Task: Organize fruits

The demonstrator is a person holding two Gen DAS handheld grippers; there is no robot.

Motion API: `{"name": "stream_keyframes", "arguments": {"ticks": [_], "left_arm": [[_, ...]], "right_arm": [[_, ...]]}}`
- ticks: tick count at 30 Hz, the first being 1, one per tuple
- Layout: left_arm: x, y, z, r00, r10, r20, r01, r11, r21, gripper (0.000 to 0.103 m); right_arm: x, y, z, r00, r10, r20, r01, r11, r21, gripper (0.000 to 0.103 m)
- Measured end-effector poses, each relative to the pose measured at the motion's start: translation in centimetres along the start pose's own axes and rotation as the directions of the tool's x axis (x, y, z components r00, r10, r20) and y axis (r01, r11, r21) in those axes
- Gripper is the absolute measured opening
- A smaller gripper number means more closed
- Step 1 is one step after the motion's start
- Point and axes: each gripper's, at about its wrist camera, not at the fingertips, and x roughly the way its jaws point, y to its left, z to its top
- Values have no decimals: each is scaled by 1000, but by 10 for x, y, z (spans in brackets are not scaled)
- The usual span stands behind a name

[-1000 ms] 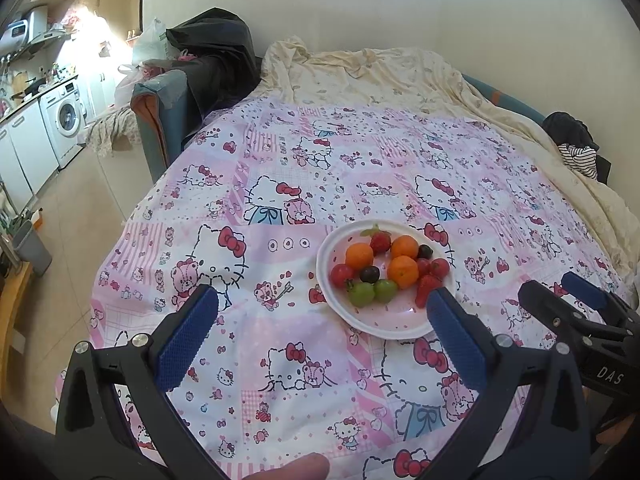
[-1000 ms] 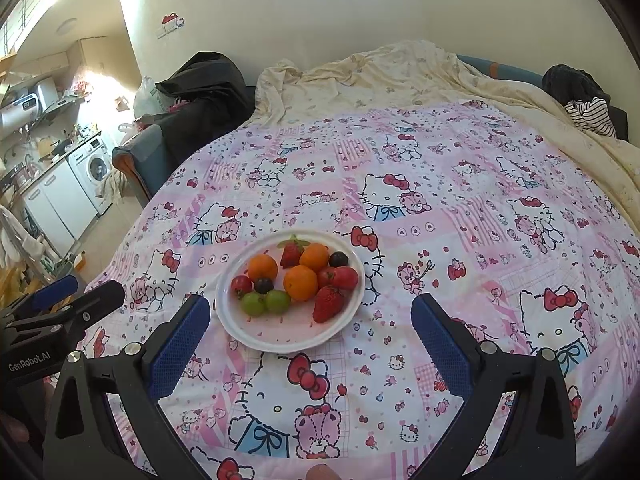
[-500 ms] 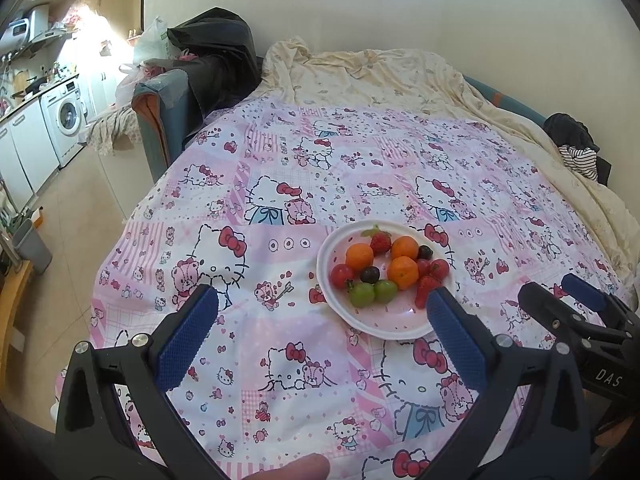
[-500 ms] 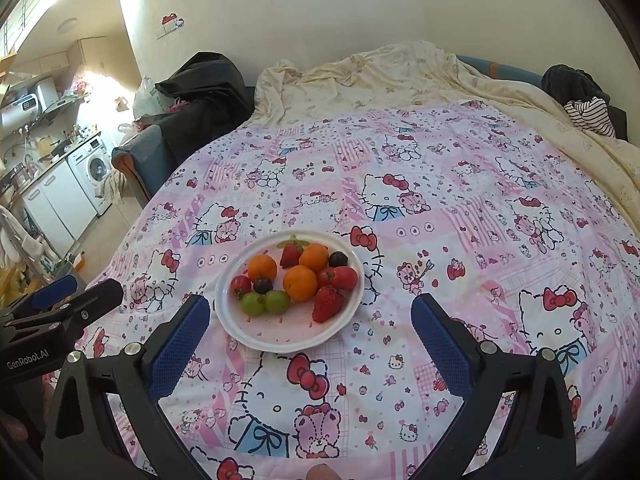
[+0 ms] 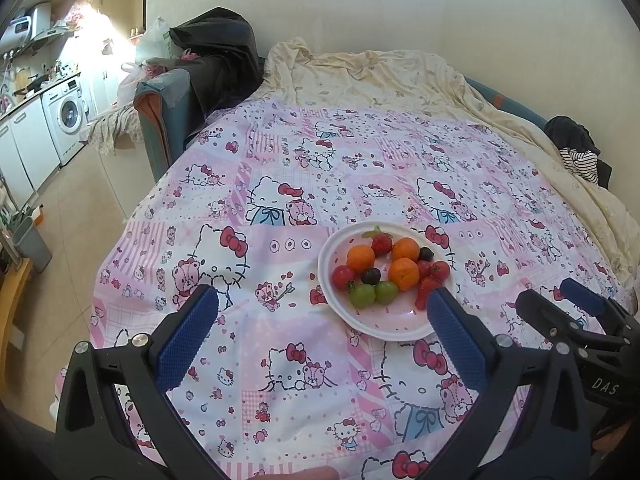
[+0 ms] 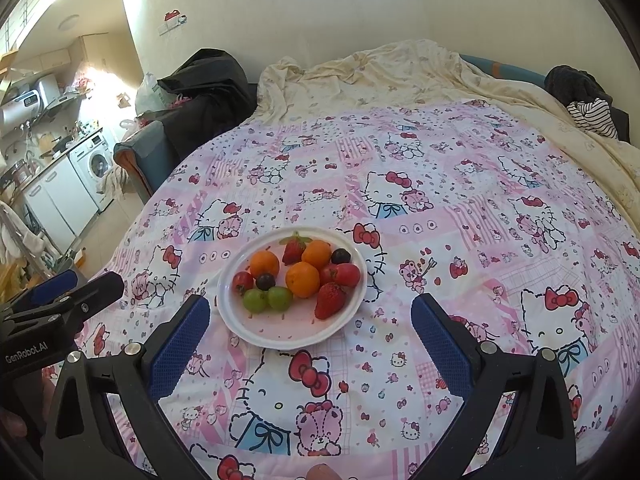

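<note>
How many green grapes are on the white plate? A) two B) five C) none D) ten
A: on the white plate, two green grapes lie side by side at the near edge of the fruit pile, just in front of a dark grape and next to the oranges.

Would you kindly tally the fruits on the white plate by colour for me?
On the white plate:
Orange fruits: 3
Red fruits: 5
Green grapes: 2
Dark grapes: 2
Total: 12
</note>
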Motion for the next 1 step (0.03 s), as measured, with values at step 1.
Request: {"name": "stream_keyframes", "arguments": {"ticks": [1], "left_arm": [[0, 0, 0, 1000, -3, -3, 3, 1000, -3, 103]], "right_arm": [[0, 0, 0, 1000, 0, 0, 0, 1000, -2, 103]]}}
